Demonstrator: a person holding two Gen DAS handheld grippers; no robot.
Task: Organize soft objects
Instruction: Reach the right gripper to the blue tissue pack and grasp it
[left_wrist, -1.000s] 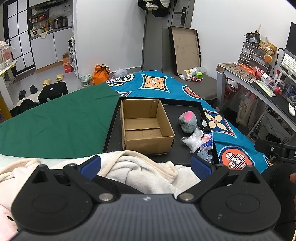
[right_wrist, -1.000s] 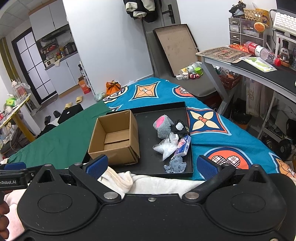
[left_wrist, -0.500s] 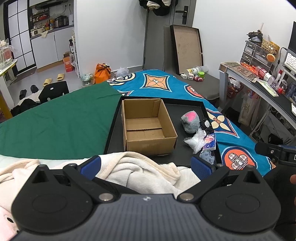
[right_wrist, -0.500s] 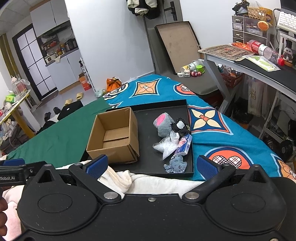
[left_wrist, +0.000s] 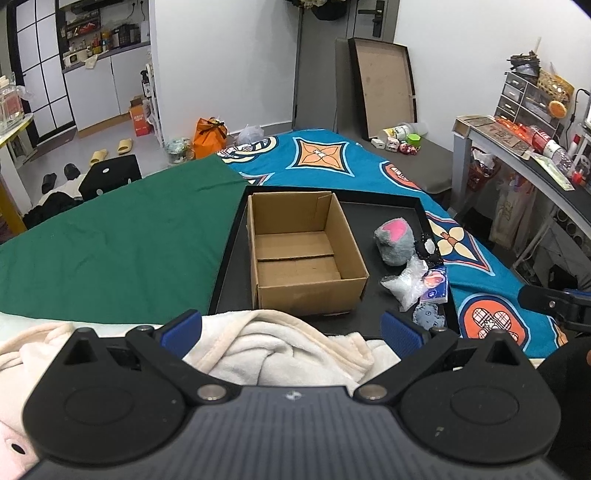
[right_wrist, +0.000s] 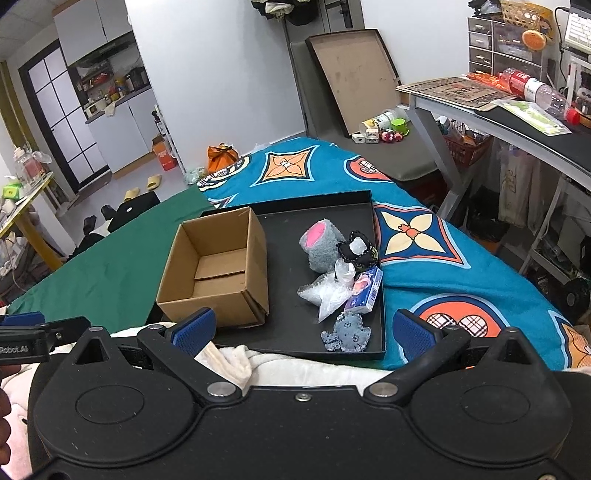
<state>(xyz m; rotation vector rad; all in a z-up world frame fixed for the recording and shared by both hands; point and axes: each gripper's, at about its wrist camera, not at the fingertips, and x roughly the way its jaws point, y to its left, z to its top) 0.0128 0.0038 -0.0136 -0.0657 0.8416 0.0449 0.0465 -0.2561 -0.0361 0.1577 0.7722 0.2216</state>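
Observation:
An open, empty cardboard box (left_wrist: 303, 254) (right_wrist: 218, 273) stands on the left of a black tray (left_wrist: 388, 295) (right_wrist: 288, 295) on the bed. To its right on the tray lie a grey and pink plush (left_wrist: 394, 240) (right_wrist: 320, 246), a black soft toy (right_wrist: 357, 249), a clear plastic bag (left_wrist: 406, 284) (right_wrist: 328, 293), a tissue pack (left_wrist: 436, 286) (right_wrist: 364, 291) and a small grey-blue plush (left_wrist: 426, 314) (right_wrist: 347, 332). My left gripper (left_wrist: 291, 330) and right gripper (right_wrist: 303, 328) are open and empty, held above a cream fleece blanket (left_wrist: 280, 350) (right_wrist: 229, 360) in front of the tray.
The bed has a green cover (left_wrist: 110, 243) on the left and a blue patterned cover (right_wrist: 443, 258) on the right. A desk (right_wrist: 517, 122) with clutter stands on the right. A flat box lid (left_wrist: 382, 85) leans on the far wall.
Both grippers have moved a little forward toward the tray; the box and toys look slightly closer. Nothing on the tray has moved. Both grippers stay open.

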